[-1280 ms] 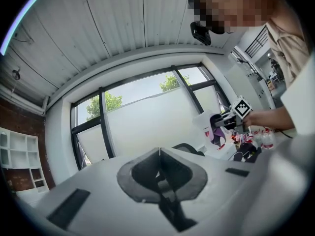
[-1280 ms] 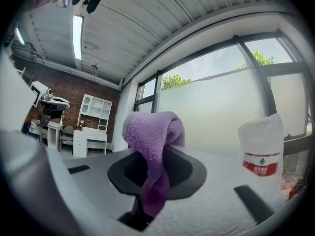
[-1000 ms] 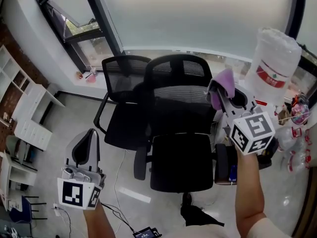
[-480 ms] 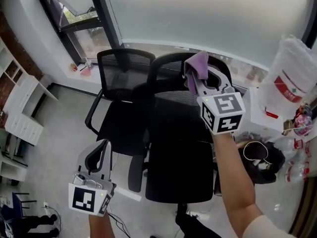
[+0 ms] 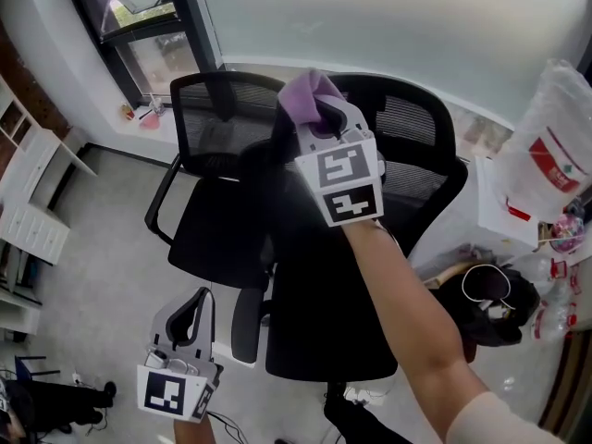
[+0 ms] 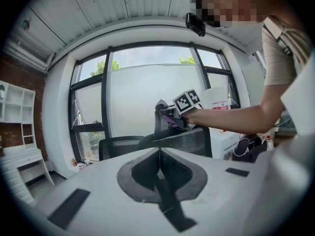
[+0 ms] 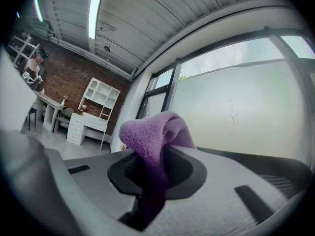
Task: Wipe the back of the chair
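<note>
A black mesh office chair (image 5: 407,169) stands under the window, its backrest top (image 5: 398,91) facing me. My right gripper (image 5: 310,109) is shut on a purple cloth (image 5: 310,98) and sits at the upper left corner of that backrest; whether the cloth touches the mesh I cannot tell. The cloth (image 7: 155,141) bulges out from between the jaws in the right gripper view. My left gripper (image 5: 194,308) hangs low at the left, shut and holding nothing. The left gripper view shows the chair back (image 6: 184,139) with the right gripper (image 6: 170,114) at its top.
A second black mesh chair (image 5: 217,123) stands just left of the first, touching it. A large water bottle (image 5: 546,155) and a cluttered bag (image 5: 486,299) are at the right. White drawers (image 5: 28,220) line the left wall. Window frame (image 5: 190,17) behind.
My right gripper with the cloth has swept left and up, from the right side of the backrest to its upper left corner. The left gripper stayed low.
</note>
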Action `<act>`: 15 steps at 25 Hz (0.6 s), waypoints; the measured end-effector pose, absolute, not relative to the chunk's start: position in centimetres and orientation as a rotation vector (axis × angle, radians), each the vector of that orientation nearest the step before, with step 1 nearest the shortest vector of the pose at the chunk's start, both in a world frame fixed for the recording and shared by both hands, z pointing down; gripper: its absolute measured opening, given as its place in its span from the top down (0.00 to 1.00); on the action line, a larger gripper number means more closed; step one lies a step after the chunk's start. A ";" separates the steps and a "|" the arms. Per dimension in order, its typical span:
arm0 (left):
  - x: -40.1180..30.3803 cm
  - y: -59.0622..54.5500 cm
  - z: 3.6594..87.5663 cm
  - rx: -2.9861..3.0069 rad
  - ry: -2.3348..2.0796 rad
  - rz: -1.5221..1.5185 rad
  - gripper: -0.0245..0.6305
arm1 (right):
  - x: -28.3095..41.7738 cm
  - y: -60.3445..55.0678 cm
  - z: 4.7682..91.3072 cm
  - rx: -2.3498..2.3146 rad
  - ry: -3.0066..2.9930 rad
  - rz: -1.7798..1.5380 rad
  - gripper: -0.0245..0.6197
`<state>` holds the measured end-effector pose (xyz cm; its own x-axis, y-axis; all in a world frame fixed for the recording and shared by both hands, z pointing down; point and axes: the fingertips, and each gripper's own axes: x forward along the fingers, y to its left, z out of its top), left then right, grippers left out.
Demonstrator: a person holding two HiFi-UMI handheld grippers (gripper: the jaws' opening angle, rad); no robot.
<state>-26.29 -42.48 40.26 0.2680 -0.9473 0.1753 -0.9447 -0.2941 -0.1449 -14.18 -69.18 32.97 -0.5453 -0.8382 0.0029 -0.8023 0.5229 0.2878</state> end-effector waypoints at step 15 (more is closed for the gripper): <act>-24.1 -43.8 39.5 -2.502 1.819 -0.359 0.95 | -8.5 -69.9 33.2 1.430 -2.550 -0.425 0.88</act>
